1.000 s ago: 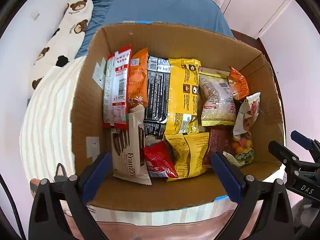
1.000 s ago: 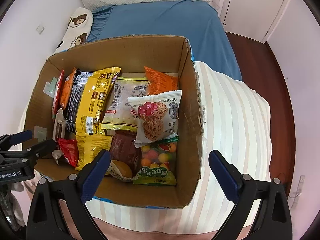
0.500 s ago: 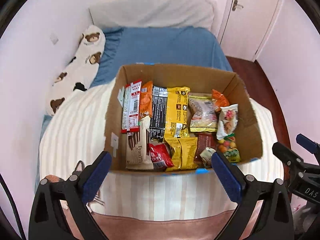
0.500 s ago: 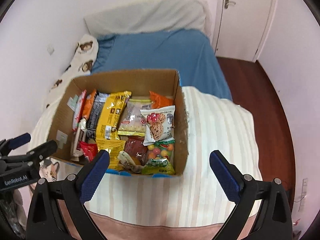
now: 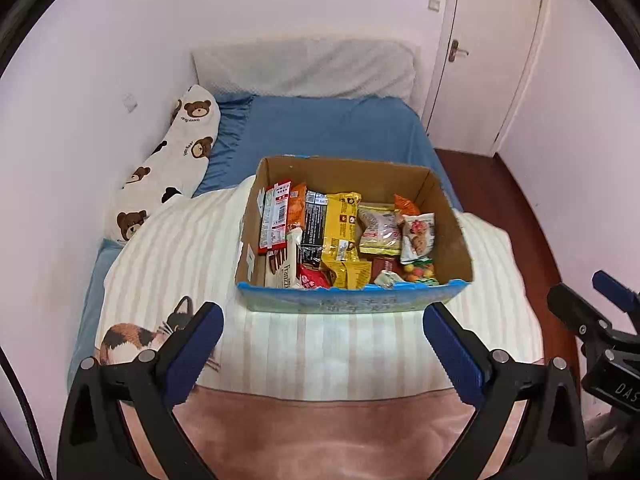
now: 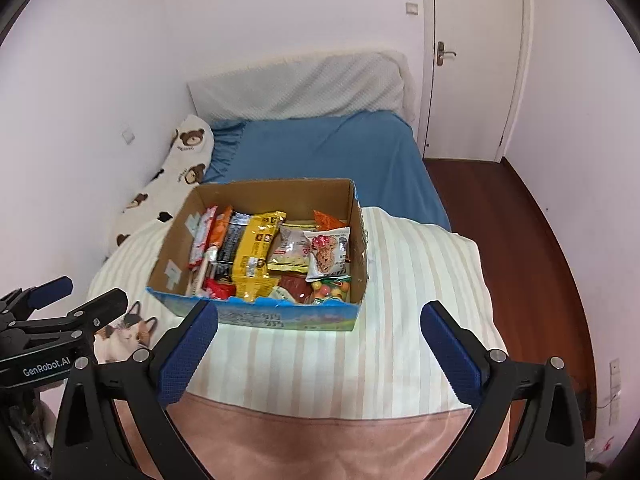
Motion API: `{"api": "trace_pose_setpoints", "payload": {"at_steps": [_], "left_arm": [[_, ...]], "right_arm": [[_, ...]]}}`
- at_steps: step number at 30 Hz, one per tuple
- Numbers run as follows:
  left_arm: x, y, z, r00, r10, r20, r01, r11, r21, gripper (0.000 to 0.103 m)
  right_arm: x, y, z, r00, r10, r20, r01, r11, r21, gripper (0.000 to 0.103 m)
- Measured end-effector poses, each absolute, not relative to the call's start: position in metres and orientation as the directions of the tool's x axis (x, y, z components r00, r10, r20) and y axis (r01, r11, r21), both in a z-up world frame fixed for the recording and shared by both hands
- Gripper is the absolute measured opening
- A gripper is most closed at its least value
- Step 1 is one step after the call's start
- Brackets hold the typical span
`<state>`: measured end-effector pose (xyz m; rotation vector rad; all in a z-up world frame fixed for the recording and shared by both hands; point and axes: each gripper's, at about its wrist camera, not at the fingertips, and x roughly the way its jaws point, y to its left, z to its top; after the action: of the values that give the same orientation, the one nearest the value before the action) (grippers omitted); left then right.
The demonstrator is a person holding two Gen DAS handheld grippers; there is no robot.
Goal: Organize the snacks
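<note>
An open cardboard box (image 5: 454, 224) (image 6: 168, 252) with a blue printed front stands on a striped blanket on the bed. It holds several snack packs laid side by side: a red-and-white pack (image 5: 276, 220), a black pack (image 5: 314, 224), a yellow pack (image 5: 340, 226) (image 6: 256, 248), a cookie pack (image 5: 418, 232) (image 6: 328, 252) and a candy bag (image 5: 420, 270). My left gripper (image 5: 322, 344) is open and empty, held back in front of the box. My right gripper (image 6: 318, 340) is open and empty, also in front of the box.
The striped blanket (image 5: 180, 256) has a cat print (image 5: 132, 336) at the near left. A bear-print pillow (image 5: 176, 160) lies along the left wall. A blue sheet (image 5: 328, 128) and a white pillow (image 5: 304, 68) lie beyond the box. A door (image 5: 488, 52) and wooden floor (image 6: 520, 224) are on the right.
Both grippers have pulled back and up from right above the box, so the box now looks small and far. Both stay open and empty. The snacks have not moved.
</note>
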<state>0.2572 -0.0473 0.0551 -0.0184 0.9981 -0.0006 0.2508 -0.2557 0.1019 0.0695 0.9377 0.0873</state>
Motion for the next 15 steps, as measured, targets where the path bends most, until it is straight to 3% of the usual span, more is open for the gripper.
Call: {"api": "trace_pose_setpoints", "payload": {"at_steps": [15], "left_arm": [[0.172,-0.05,0.114,0.644,0.017,-0.765,-0.021,1.0,0.005,0.102]], "right_arm": [[0.16,-0.252,0.175,0.696,0.12,-0.708,-0.079,0.993,0.091,0.103]]}}
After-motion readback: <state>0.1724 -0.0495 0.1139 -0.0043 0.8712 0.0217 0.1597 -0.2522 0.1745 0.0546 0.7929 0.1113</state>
